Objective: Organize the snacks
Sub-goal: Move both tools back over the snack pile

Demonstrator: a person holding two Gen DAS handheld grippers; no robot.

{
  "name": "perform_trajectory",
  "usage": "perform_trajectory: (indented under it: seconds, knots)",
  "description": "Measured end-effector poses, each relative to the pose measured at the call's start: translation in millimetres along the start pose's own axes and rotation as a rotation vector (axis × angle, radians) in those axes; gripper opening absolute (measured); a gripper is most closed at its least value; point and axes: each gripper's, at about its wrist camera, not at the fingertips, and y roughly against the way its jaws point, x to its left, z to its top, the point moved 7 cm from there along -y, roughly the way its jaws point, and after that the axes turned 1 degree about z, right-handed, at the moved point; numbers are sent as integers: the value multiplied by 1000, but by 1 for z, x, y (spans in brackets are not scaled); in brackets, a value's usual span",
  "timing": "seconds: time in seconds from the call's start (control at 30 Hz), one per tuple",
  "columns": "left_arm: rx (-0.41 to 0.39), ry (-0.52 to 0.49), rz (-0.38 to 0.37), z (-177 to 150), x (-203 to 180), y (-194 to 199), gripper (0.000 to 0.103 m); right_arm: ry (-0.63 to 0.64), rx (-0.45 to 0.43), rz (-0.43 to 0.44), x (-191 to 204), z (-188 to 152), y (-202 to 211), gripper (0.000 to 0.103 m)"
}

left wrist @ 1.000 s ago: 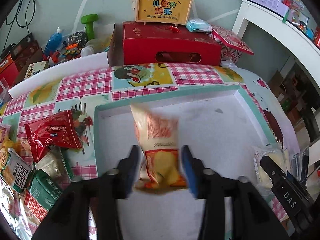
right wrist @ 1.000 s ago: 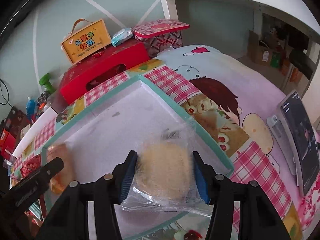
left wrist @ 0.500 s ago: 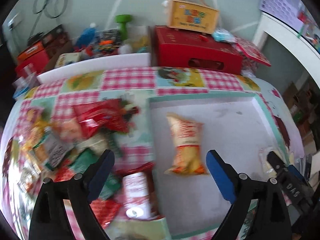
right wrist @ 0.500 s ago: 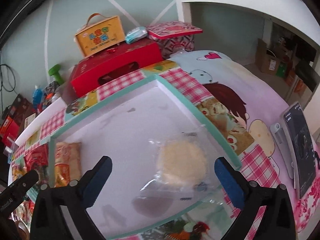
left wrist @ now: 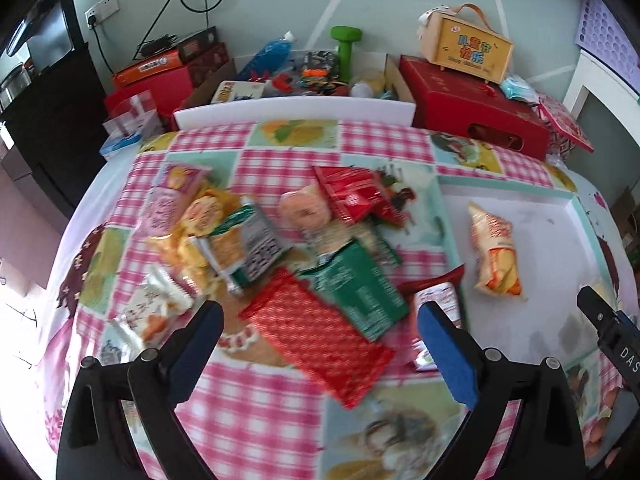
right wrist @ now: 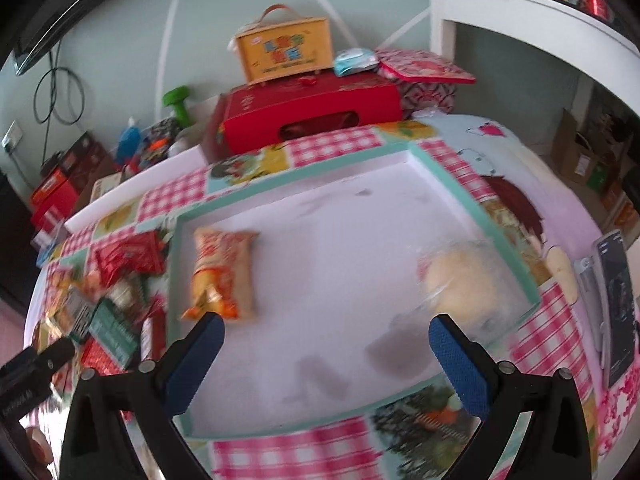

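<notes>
1. Left wrist view: the left gripper hangs with fingers spread wide and empty above a heap of snack packets on the checked worktop.
2. Right wrist view: the right gripper gapes empty over the white tray, where the orange snack bag and a clear-wrapped bun lie well apart.

The left gripper is held with its jaws spread wide, nothing caught between the blue pads. The right gripper is likewise held wide apart and empty, its black arms angled outward. The tip of the right gripper is seen at the right edge of the left wrist view.
</notes>
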Motion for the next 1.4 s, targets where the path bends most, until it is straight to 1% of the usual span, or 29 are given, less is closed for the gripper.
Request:
perform_trajectory:
  seconds: [0.13, 0.27, 0.4, 0.47, 0.53, 0.63, 0.7, 0.77, 0.8, 0.93, 1.07, 1.13, 1.23, 1.33, 1.37, 1.4]
  knots:
    - [-5, 46, -24, 5, 18, 4, 97, 46, 21, 7, 24, -9, 3, 103]
    - [-15, 58, -34, 9, 33, 8, 97, 81, 8, 17, 48, -6, 14, 103]
    - [-11, 102, -63, 11, 50, 8, 97, 86, -8, 53, 70, -3, 20, 103]
    - [-12, 112, -44, 11, 60, 8, 97, 99, 1, 65, 80, -6, 18, 103]
    - [-11, 121, -25, 10, 70, 5, 97, 125, 10, 56, 90, -9, 15, 103]
    - [13, 162, -43, 6, 86, -4, 97, 158, 22, 56, 104, -13, 11, 103]
    - [42, 193, -38, 2, 101, -13, 97, 184, 23, 72, 117, -17, 9, 103]
    - [49, 217, -16, -1, 115, -16, 97, 202, 28, 87, 128, -21, 6, 103]
    - [49, 229, -12, -1, 124, -17, 97, 210, 30, 112, 137, -24, 5, 103]
    - [65, 262, -22, -5, 146, -29, 97, 299, 51, 155, 169, -38, -1, 96]
    - [78, 247, -13, -5, 155, -40, 97, 390, 81, 208, 201, -53, -6, 91]
    - [84, 237, -19, -6, 156, -43, 97, 436, 114, 239, 216, -64, -11, 88]
    - [87, 212, -47, -3, 152, -53, 97, 473, 165, 261, 225, -77, -21, 83]
    - [102, 199, -44, -2, 149, -62, 96, 490, 211, 269, 227, -86, -32, 82]
    - [107, 195, -44, -2, 148, -64, 95, 490, 219, 266, 227, -88, -36, 82]
    - [116, 190, -47, -3, 147, -68, 90, 485, 228, 266, 226, -89, -39, 82]
